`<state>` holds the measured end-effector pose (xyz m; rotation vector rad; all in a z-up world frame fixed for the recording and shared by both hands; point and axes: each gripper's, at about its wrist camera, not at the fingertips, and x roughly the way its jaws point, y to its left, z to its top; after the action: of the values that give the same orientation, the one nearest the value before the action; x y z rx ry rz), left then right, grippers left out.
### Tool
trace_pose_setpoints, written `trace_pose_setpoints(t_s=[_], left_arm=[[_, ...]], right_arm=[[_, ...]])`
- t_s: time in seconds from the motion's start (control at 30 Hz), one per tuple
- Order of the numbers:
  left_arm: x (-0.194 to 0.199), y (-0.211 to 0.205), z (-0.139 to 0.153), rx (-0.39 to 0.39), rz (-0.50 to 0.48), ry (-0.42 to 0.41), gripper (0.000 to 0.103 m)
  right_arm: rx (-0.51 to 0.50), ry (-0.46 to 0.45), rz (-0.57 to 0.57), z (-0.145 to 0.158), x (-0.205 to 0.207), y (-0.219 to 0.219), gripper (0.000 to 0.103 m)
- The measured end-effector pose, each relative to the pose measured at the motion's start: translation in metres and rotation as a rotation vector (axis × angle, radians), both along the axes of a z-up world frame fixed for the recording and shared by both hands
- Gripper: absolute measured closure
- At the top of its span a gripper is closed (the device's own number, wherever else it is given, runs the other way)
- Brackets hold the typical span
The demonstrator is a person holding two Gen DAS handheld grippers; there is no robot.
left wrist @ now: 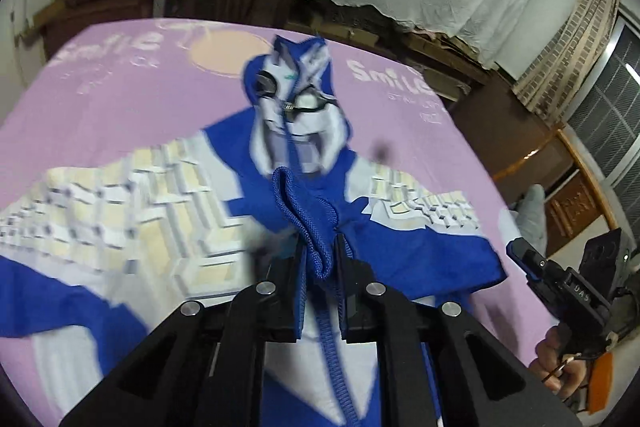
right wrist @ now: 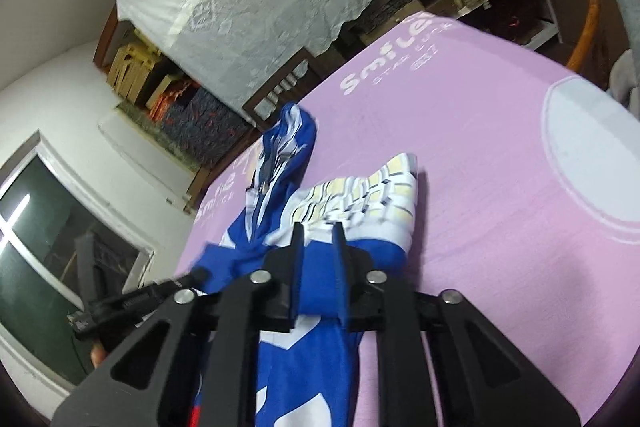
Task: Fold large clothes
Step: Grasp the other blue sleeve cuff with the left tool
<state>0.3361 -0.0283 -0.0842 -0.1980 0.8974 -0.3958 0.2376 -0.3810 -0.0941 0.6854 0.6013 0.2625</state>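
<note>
Only the left wrist view shows the blue and white jacket (left wrist: 280, 163) spread along its zipper, with the left gripper (left wrist: 320, 247) pinched on its ribbed blue hem; the right wrist view shows the right gripper (right wrist: 318, 233) clamped on blue cloth beside the patterned sleeve (right wrist: 372, 191). The jacket lies on a pink sheet (right wrist: 480, 155), bare toward the far edge. A wooden chair (left wrist: 240, 1) stands beyond that edge.

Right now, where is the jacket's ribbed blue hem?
In the left wrist view, the ribbed blue hem is bunched at centre, pinched in the left tongs, above the pink sheet.
</note>
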Motion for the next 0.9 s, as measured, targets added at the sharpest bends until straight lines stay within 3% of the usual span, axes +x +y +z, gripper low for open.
trace_pose_setpoints(t_s=[0.17,0.33,0.43,0.5,0.53,0.73,0.8,0.9], left_arm=[[-0.005,0.033,-0.007,0.045,0.091,-0.026,0.09],[-0.004,0.057,-0.032,0.096,0.149,0.016,0.089],[-0.005,0.061,-0.046,0.126,0.157,0.041,0.085],[-0.006,0.064,-0.052,0.125,0.16,0.052,0.08],[-0.007,0.066,-0.053,0.119,0.162,0.051,0.078],[-0.017,0.081,-0.037,0.092,0.2,0.023,0.073],[-0.016,0.079,-0.028,0.061,0.191,0.006,0.07],[-0.01,0.062,-0.019,0.047,0.143,-0.014,0.067]], right_arm=[[-0.035,0.033,0.073,-0.006,0.011,0.028,0.09],[-0.089,0.088,0.129,-0.016,0.021,0.051,0.09],[-0.143,0.178,0.127,-0.031,0.03,0.06,0.09],[-0.209,0.25,0.103,-0.042,0.037,0.061,0.103],[-0.212,0.259,0.101,-0.045,0.038,0.059,0.103],[-0.175,0.269,0.082,-0.044,0.04,0.053,0.103],[-0.123,0.238,0.054,-0.035,0.036,0.047,0.1],[-0.132,0.188,0.04,-0.014,0.05,0.048,0.1]])
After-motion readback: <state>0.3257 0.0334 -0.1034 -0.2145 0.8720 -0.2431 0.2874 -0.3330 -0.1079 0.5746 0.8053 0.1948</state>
